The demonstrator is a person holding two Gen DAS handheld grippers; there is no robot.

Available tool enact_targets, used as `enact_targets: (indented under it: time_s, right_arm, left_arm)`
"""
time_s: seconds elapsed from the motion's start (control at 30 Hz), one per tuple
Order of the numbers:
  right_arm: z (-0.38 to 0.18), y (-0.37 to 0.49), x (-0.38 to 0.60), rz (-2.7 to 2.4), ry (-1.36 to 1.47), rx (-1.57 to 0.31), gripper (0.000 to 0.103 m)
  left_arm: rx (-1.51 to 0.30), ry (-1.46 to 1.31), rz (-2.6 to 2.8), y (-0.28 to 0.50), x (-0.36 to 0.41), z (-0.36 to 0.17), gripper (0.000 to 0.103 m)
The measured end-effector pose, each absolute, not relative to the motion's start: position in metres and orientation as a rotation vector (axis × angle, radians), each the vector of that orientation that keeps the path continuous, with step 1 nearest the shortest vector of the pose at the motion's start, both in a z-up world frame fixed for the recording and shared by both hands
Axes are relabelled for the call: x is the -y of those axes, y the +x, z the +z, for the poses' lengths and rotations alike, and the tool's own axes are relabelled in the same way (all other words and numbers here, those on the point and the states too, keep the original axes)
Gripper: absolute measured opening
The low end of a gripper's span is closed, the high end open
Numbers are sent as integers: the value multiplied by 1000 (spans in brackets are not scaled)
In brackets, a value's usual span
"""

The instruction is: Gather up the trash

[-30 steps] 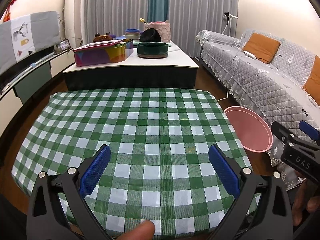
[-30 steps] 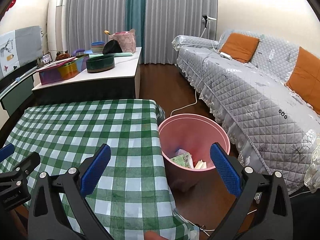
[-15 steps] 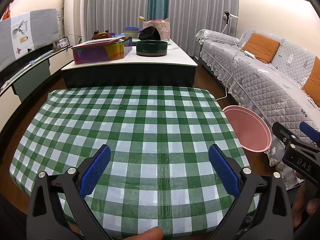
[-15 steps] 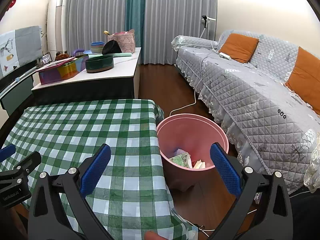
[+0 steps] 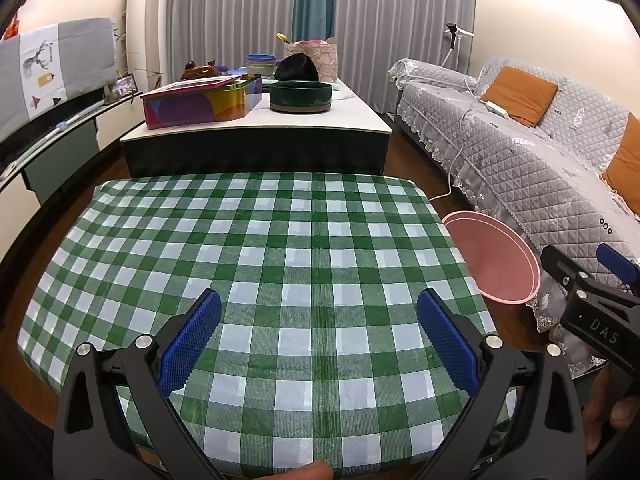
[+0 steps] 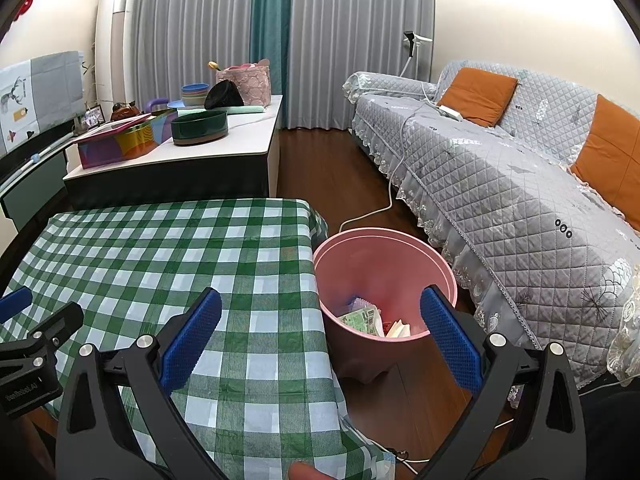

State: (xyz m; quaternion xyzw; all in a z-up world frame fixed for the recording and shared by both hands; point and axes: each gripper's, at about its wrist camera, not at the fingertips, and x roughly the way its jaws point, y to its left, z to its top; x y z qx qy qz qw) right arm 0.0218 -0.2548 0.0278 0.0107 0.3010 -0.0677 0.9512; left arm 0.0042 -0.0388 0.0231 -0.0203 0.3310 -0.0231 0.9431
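No trash is seen on the checked counter (image 5: 280, 264); the wrappers and papers (image 6: 372, 320) are lying inside the pink bin (image 6: 400, 248), which stands on the floor just beside the counter's right edge. The left tool (image 5: 318, 336) is held wide apart and empty above the cloth, and the right tool (image 6: 320, 336) is likewise spread and empty, near the bin. The collecting is judged nearly finished. The counter and floor should be looked over slowly, with both tools kept apart.
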Motion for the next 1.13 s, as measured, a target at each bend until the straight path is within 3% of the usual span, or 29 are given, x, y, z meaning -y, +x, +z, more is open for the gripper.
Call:
enact_targets:
  time_s: [1.13]
  right_arm:
    - [27,21,255,-136,17,-609,98]
  left_arm:
    - [-671,-36,-63,6,42,25,95]
